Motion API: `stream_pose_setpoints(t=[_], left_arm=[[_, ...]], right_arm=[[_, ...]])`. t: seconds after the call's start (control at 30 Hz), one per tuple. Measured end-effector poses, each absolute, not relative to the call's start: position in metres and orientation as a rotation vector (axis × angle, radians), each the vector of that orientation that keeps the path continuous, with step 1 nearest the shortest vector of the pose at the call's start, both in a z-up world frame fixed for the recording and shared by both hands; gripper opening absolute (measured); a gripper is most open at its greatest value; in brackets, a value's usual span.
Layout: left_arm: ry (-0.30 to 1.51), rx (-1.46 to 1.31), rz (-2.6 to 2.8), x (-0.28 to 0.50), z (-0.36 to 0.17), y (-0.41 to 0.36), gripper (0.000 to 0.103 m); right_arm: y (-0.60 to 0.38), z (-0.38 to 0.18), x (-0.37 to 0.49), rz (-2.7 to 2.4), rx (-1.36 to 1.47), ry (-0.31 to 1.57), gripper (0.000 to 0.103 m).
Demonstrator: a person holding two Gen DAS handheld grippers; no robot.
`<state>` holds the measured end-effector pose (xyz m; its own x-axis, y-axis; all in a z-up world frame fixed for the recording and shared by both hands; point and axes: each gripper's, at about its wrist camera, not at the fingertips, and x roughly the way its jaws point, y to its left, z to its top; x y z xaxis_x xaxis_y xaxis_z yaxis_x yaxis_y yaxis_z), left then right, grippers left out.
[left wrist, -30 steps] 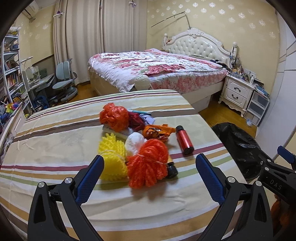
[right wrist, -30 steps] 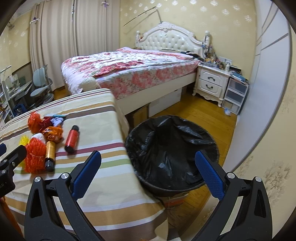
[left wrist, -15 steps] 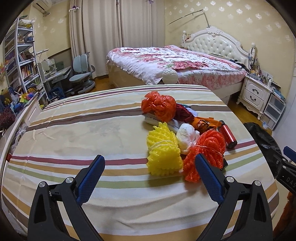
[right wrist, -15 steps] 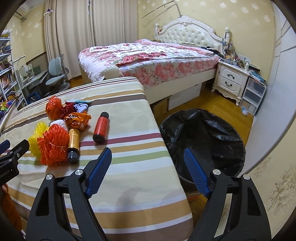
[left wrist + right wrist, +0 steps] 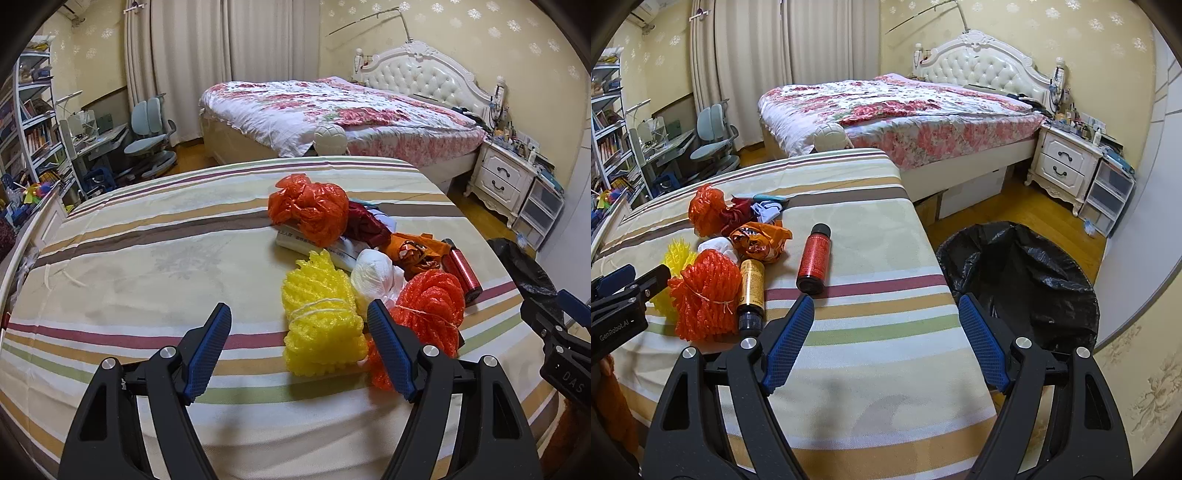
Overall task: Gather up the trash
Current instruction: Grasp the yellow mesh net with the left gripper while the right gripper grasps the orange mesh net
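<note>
On the striped bench, near its right edge beside the black-lined bin [image 5: 1019, 284], the yellow foam net [image 5: 319, 317] looks light and squashy, best pinched at its string-tied waist; the left gripper [image 5: 299, 347] is closing on nothing, the right gripper [image 5: 886, 339] gapes empty

A cluster of trash is gathered on the striped tablecloth [image 5: 147, 251], toward its right edge. Nearest the front edge, a yellow foam net bundle [image 5: 319, 317] tied with string is laid just beside an orange-red foam net bundle [image 5: 703, 293], likewise tied. A white crumpled wad [image 5: 373, 275] is tucked between them and a crumpled orange wrapper [image 5: 761, 240]. Farther back, an orange plastic bag [image 5: 308, 212] is bunched over a flat white packet [image 5: 291, 238], with dark red crumpled material [image 5: 365, 225] touching it. A gold bottle [image 5: 751, 290] and a red bottle [image 5: 813, 258], both black-capped, are laid on their sides. A black-lined trash bin [image 5: 1023, 280] is set on the floor off the right edge.
</note>
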<state>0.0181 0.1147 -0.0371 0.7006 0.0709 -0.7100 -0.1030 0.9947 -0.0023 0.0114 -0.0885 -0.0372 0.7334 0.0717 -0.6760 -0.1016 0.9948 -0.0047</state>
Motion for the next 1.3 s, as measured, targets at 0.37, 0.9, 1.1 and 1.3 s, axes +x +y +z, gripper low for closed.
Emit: stream_pose_setpoints(t=[0.37,0.9,1.1,1.3], left_arm=[[0.826,-0.118,0.01,0.017,-0.05,0.124,0.043],[0.768,-0.082,0.133,-0.028,-0.036,0.166,0.042],[0.743,-0.079,0.203,-0.042,-0.033,0.19,0.042],[0.748,-0.114,0.215,-0.044,-0.038,0.203,0.042]], right_arm=[[-0.08,-0.041,0.011,0.116,-0.051,0.744,0.079],[-0.021,-0.026,-0.01,0.267,-0.128,0.711,0.079],[0.01,-0.027,-0.013,0.333,-0.168,0.712,0.079],[0.024,-0.038,-0.004,0.345,-0.178,0.75,0.072]])
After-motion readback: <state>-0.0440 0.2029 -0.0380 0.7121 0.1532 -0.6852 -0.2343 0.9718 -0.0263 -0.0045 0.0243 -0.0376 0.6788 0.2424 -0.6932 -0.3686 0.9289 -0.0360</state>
